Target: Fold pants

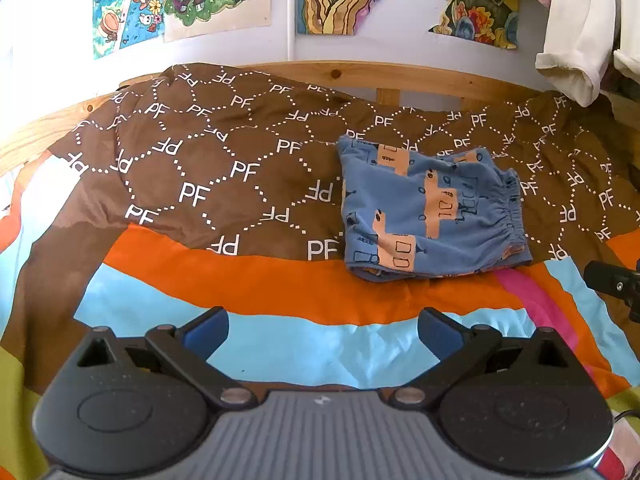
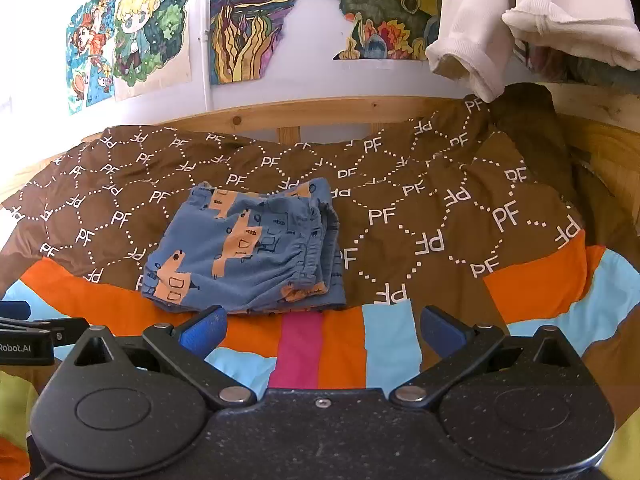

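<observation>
The folding looks finished, or close to it: the pants (image 1: 432, 216) lie in a compact, roughly square stack on the bedspread (image 1: 224, 184), far from both tools and touched by neither. The left gripper (image 1: 323, 334) hangs over the near blue and orange bands with its jaws spread wide and nothing between them; the right gripper (image 2: 323, 332) is likewise released and empty, its left finger just short of the stack's near edge in its own view. If anything remains, it is a tidy-up: the near right corner shows several layers slightly fanned out, so the next move would call for a light pinch there to square the edges, or simply pulling both tools away. The pants are soft blue knit printed with orange blocks and small dark outlines, with a gathered elastic waistband puckered along the right side. Whether the lower layers sit flush is hard to judge from these angles. The bedspread is smooth woven cotton, brown with white dotted hexagons and letters at the far side, broad colour stripes nearer, gently rumpled over a pale wooden bed frame (image 1: 400, 70).
</observation>
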Demonstrator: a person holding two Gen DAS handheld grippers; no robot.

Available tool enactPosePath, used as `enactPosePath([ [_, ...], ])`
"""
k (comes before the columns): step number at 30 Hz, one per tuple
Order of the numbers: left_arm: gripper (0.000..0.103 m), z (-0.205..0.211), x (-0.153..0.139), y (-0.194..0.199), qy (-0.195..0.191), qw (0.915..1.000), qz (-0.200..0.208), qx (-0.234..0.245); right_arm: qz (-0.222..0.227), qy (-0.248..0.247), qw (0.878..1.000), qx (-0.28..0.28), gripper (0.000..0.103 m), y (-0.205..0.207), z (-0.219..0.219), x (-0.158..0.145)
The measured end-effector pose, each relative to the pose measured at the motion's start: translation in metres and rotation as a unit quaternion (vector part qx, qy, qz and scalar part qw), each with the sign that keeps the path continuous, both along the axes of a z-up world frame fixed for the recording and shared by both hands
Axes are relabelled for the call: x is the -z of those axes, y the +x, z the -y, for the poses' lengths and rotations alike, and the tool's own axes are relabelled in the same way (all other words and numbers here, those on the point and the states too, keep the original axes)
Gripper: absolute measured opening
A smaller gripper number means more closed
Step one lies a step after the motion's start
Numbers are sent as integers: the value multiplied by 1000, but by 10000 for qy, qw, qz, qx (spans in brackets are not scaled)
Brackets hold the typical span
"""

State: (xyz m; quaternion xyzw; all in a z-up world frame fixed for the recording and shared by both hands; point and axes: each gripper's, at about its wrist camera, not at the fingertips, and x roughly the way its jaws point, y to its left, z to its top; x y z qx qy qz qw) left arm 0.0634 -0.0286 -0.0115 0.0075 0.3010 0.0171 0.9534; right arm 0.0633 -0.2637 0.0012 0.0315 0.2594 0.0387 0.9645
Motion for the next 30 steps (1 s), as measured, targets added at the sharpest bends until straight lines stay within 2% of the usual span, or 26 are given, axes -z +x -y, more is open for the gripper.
enactPosePath([
  [30, 103, -4, 2, 0, 25, 9999, -71, -84, -114, 42, 9999, -54, 102, 3, -1, 3],
])
